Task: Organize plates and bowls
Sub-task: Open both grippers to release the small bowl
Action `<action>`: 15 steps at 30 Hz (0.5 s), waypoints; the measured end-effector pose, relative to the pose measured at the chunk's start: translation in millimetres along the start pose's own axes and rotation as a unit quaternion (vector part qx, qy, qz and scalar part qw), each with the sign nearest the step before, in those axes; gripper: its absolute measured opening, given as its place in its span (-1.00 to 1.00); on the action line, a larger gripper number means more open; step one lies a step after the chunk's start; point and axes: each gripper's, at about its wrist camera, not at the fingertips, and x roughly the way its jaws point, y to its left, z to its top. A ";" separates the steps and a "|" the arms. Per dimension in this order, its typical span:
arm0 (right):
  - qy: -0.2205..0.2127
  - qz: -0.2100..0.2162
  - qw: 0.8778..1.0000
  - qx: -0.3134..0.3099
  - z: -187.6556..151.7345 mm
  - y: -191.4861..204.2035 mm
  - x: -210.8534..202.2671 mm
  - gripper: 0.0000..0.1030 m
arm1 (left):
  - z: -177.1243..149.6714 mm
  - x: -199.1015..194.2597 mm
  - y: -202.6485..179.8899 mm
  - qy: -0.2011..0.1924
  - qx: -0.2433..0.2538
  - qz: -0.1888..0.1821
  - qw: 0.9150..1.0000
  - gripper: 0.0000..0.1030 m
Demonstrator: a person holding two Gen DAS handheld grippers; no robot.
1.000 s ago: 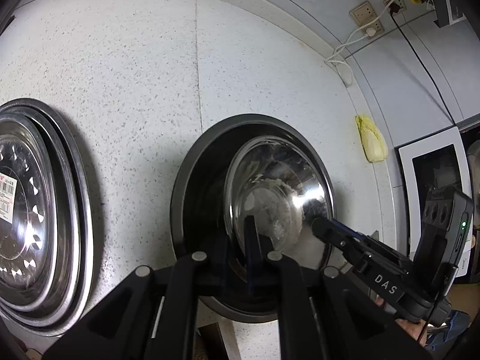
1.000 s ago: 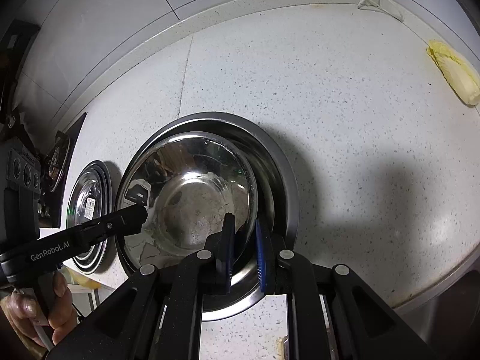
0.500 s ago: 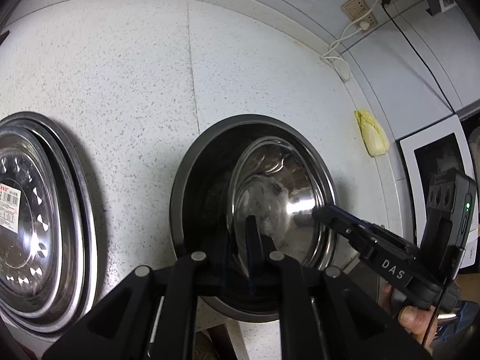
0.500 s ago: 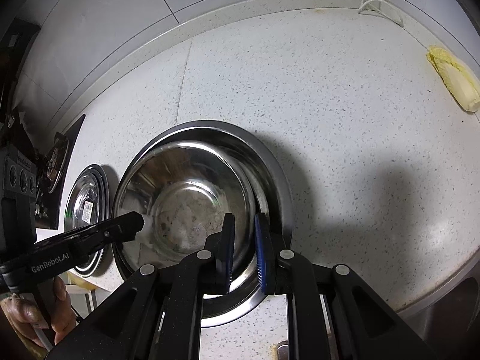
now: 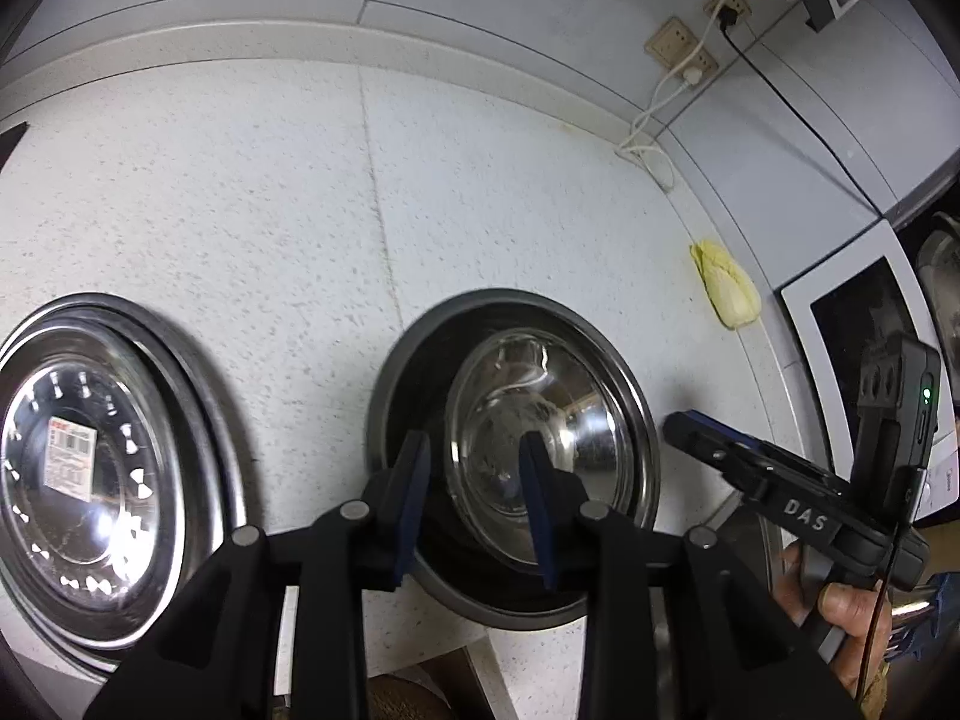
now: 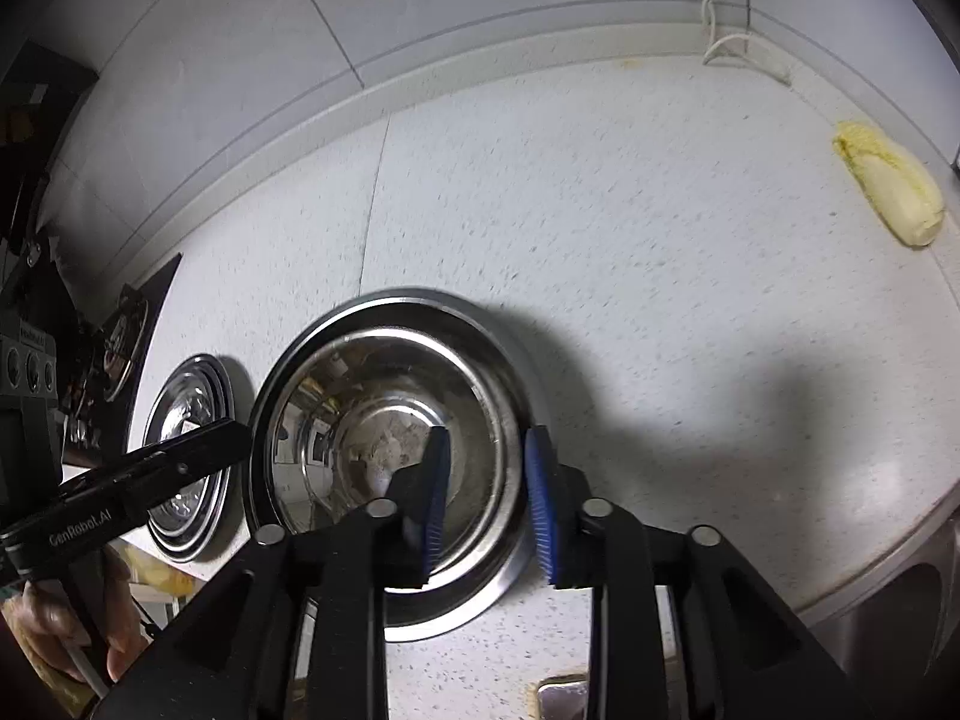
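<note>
Two steel bowls sit nested on the speckled white counter: a small shiny bowl (image 5: 528, 438) (image 6: 372, 420) inside a larger grey-rimmed bowl (image 5: 408, 360) (image 6: 474, 309). My left gripper (image 5: 474, 498) straddles the small bowl's left rim. Its jaws are opening and the blue pads stand off the metal. My right gripper (image 6: 487, 480) straddles the right rim, also opening, with its pads clear of the rim. Each gripper appears from the side in the other view, the right gripper (image 5: 681, 429) and the left gripper (image 6: 234, 435). A stack of steel plates (image 5: 90, 468) (image 6: 186, 414) lies left of the bowls.
A yellow cabbage (image 5: 726, 288) (image 6: 888, 192) lies at the counter's right. A white appliance with a dark window (image 5: 852, 324) stands beyond it. Wall sockets with cables (image 5: 678, 54) hang behind. A stove (image 6: 126, 336) is far left. A person's hand (image 5: 840, 606) holds the right gripper.
Both grippers, earlier shut on the small bowl's rim, have parted their jaws and let it rest in the larger bowl. The left gripper has lifted and drawn back.
</note>
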 end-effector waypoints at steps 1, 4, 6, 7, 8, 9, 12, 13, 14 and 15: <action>-0.005 -0.002 1.000 0.002 0.1 -2.7 -4.4 -0.46 | 0.2 -2.4 3.9 0.001 -0.007 0.001 1.000 -0.41; -0.010 -0.009 1.000 0.005 -0.4 -10.1 -11.6 -0.46 | 1.2 -3.0 14.5 0.009 -0.030 -0.002 1.000 -0.41; -0.005 -0.013 1.000 0.007 -0.7 -14.7 -10.6 -0.46 | 0.6 -0.9 23.9 0.016 -0.045 -0.004 0.999 -0.41; -0.002 -0.013 1.000 0.008 -1.2 -16.8 -9.3 -0.46 | 0.2 1.1 26.4 0.020 -0.052 -0.006 0.998 -0.41; 0.004 -0.012 1.000 0.011 -2.5 -20.4 -6.3 -0.46 | -0.7 3.4 29.3 0.024 -0.059 -0.009 0.998 -0.41; 0.011 -0.009 1.000 0.014 -3.5 -22.3 -2.9 -0.46 | -1.9 6.5 33.9 0.031 -0.070 -0.013 0.997 -0.41; 0.026 -0.002 1.000 0.016 -5.6 -26.5 6.1 -0.46 | -6.2 14.2 43.4 0.041 -0.091 -0.014 0.995 -0.41; 0.029 0.001 0.999 0.017 -6.2 -26.4 8.5 -0.46 | -7.2 16.0 45.6 0.043 -0.096 -0.014 0.994 -0.41; 0.032 0.003 0.999 0.017 -6.7 -27.0 9.9 -0.46 | -8.1 17.3 47.9 0.045 -0.100 -0.015 0.994 -0.41; 0.035 0.005 0.999 0.018 -7.0 -27.2 12.4 -0.46 | -8.6 18.6 50.2 0.047 -0.102 -0.014 0.994 -0.41</action>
